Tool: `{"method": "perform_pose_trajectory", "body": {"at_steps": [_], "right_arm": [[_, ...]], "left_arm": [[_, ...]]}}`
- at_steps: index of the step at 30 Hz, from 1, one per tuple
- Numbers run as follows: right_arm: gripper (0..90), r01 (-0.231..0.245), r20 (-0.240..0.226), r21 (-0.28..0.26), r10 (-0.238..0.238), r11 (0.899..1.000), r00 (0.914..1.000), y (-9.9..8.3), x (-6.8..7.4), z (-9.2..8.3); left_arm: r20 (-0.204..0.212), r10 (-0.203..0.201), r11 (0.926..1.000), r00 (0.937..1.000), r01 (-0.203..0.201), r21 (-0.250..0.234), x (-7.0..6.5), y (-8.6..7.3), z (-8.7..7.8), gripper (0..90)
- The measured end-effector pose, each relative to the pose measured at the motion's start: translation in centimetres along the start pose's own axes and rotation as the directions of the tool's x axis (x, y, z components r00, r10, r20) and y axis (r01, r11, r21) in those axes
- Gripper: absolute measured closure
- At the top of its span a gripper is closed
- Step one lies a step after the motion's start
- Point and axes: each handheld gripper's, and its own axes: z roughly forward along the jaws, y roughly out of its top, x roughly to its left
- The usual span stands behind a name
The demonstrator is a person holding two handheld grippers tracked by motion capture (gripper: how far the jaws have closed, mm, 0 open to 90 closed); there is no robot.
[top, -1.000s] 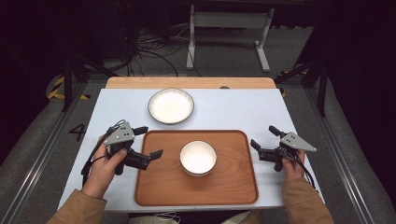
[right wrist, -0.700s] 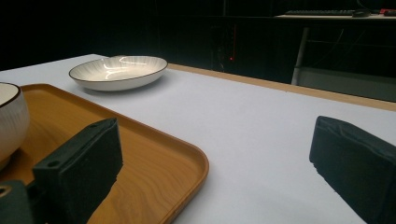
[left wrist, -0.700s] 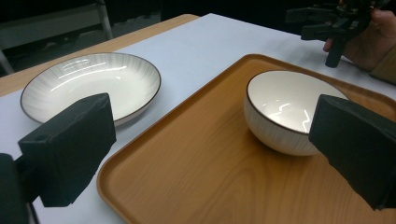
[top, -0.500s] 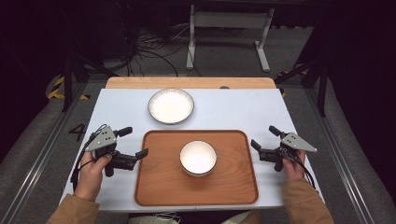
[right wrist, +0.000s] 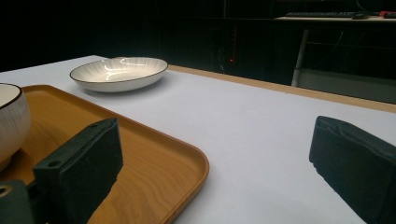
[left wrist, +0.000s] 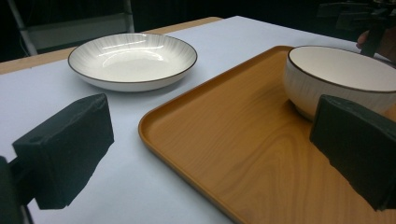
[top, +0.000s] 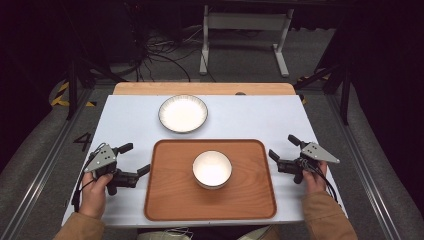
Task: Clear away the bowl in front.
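Both tongs, left (top: 134,159) and right (top: 281,147), gape wide, empty, flanking tray (top: 172,200).

A lab: loose floor cables (top: 150,55), hazard tape (top: 62,95), metal frame (top: 240,22), dark surroundings.

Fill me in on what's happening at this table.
A person holds a tool in each hand beside a wooden tray. The left tool and right tool are both open and hold nothing. A white bowl sits on the tray; a white plate lies on the table beyond it.
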Motion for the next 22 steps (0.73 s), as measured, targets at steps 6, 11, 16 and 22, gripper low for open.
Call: {"method": "perform_pose_trajectory", "body": {"at_steps": [6, 11, 16, 22], "right_arm": [[2.7, 0.001, 0.0, -0.001, -0.001, 1.0, 1.0, 0.0, 0.0, 0.0], [2.7, 0.0, 0.001, -0.002, 0.0, 1.0, 1.0, 0.0, 0.0, 0.0], [2.7, 0.0, 0.001, -0.001, 0.0, 1.0, 1.0, 0.0, 0.0, 0.0], [2.7, 0.0, 0.0, -0.001, 0.0, 1.0, 1.0, 0.0, 0.0, 0.0]], "left_arm": [[-0.012, -0.006, 1.0, 0.9999, 0.006, 0.004, 0.3, -1.3, 0.0, 0.7], [-0.039, 0.02, 0.9998, 0.999, -0.02, 0.006, 0.3, -1.9, 0.1, 0.7], [-0.038, 0.02, 0.9998, 0.9991, -0.02, -0.003, 0.3, -2.0, 0.0, 1.2], [-0.04, 0.05, 0.9987, 0.9979, -0.05, 0.006, 0.0, -2.0, 0.1, 1.4]]}}
